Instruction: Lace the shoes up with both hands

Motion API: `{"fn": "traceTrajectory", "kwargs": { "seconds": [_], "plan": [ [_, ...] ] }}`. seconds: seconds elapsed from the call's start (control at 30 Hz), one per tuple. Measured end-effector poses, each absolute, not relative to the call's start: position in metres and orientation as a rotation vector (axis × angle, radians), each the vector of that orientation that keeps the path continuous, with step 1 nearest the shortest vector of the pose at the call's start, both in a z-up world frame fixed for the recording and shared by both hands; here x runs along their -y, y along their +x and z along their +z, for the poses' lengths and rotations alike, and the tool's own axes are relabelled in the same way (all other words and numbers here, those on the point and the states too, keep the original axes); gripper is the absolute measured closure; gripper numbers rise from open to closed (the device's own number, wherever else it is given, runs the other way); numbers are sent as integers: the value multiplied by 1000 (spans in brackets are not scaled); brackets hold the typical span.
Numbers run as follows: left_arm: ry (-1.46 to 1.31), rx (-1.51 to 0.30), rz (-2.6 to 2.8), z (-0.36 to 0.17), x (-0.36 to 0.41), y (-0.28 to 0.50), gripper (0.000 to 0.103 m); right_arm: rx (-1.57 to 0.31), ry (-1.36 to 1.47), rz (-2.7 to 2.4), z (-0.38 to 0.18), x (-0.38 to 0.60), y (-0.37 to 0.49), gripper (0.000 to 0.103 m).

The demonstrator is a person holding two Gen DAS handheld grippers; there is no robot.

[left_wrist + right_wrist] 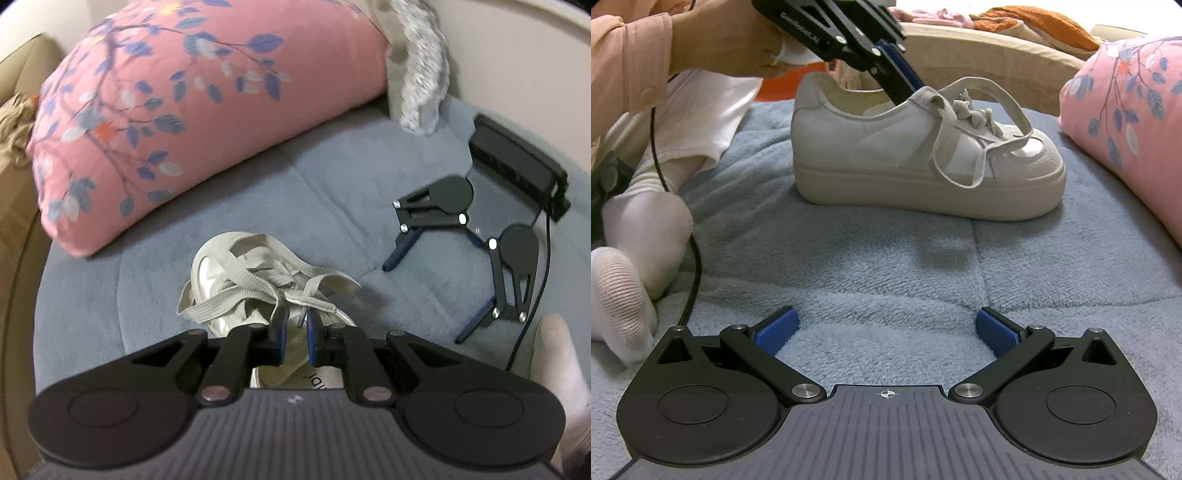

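The left gripper (295, 334) stands over the shoe's (923, 155) opening, its blue pads nearly together and pinching a grey lace (255, 280) near the tongue. The right gripper (886, 332) lies on the blue-grey blanket (886, 266) well apart from the shoe's side, fingers (777, 328) spread wide and holding nothing. The shoe sits upright on the blanket. A pink floral pillow (1126, 122) lies just beyond the shoe's toe; a socked foot (646, 229) rests near its heel side.

left tool (294, 334): fingers nearly closed, a narrow gap between pads
right tool (886, 334): lying flat, fingers spread wide
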State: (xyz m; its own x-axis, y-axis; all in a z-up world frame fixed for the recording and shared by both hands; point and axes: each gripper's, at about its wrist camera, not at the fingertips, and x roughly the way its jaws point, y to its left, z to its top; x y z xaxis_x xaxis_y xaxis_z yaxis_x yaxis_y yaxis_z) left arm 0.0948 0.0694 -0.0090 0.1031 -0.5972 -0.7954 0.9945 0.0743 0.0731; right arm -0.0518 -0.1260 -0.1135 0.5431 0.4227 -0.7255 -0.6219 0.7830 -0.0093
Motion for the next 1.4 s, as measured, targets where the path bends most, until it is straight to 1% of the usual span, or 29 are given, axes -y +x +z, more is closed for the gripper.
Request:
{"fn": "traceTrajectory", "kwargs": {
  "seconds": [0.1,0.23,0.43,0.73,0.9,1.07,1.13,1.2,1.3,1.4],
  "plan": [
    [776,-694,-1351,-10,-64,93,98,-777,-281,629,-113,126,-52,0],
    [796,-701,-1353,-10,-62,92,100,-777,-281,629,-114,126,-52,0],
    [842,-748,-1340,-9,-59,95,101,-777,-281,629,-113,126,-52,0],
    [1041,-820,-1316,-14,-36,88,101,-778,-281,629,-113,126,-51,0],
    [1075,-900,-1302,-26,-36,85,103,-778,-281,629,-113,126,-51,0],
    [1064,-902,-1293,-17,-41,81,103,-778,-281,629,-113,126,-52,0],
    [1053,-858,-1312,-8,-47,74,98,-778,-280,629,-113,126,-52,0],
    [1034,-820,-1314,-1,-50,72,84,-778,-281,629,-114,126,-52,0],
    [1018,-823,-1299,2,-48,77,83,-778,-281,629,-113,126,-52,0],
    [1017,-823,-1294,0,-45,77,84,-778,-280,629,-113,125,-52,0]
  ]
}}
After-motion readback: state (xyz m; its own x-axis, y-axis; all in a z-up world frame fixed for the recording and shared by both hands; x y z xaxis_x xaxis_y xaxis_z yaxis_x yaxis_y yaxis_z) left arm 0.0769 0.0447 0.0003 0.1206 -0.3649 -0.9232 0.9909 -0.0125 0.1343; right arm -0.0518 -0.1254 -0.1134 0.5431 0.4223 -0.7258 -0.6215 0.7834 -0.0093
